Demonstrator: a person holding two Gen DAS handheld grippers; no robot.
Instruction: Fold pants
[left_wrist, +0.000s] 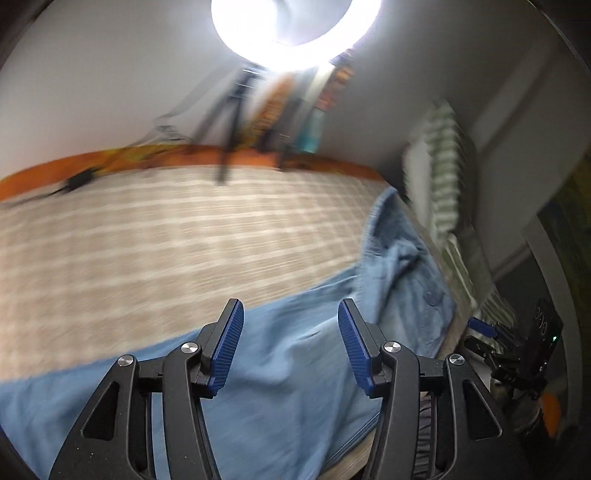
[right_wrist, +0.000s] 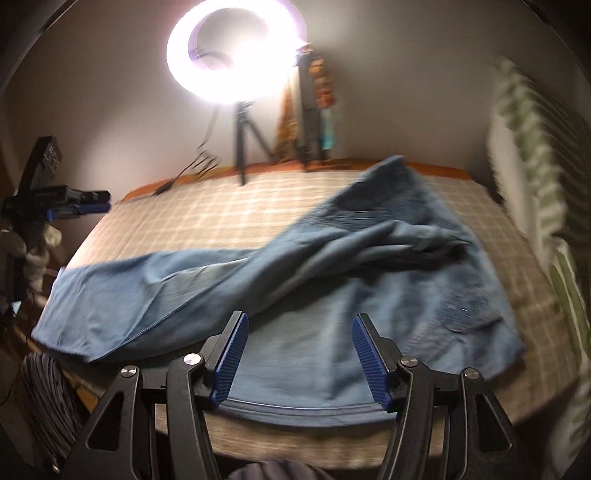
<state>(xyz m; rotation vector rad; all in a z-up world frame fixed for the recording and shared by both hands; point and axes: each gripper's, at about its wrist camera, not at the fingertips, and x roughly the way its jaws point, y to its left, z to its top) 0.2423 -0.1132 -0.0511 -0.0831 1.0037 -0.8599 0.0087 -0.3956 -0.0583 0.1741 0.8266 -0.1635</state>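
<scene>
Both our hand-held grippers, left (left_wrist: 291, 345) and right (right_wrist: 300, 356), hang released, nothing between the jaws. Pants (right_wrist: 295, 273) lie on the bed (right_wrist: 207, 218), one leg folded over. Next: regrip near hem, fold across.

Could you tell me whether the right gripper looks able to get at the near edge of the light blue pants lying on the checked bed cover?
Probably yes. The right gripper is open and empty, and the near edge of the light blue pants lies just beyond its fingertips on the checked bed cover, with nothing in between.
</scene>
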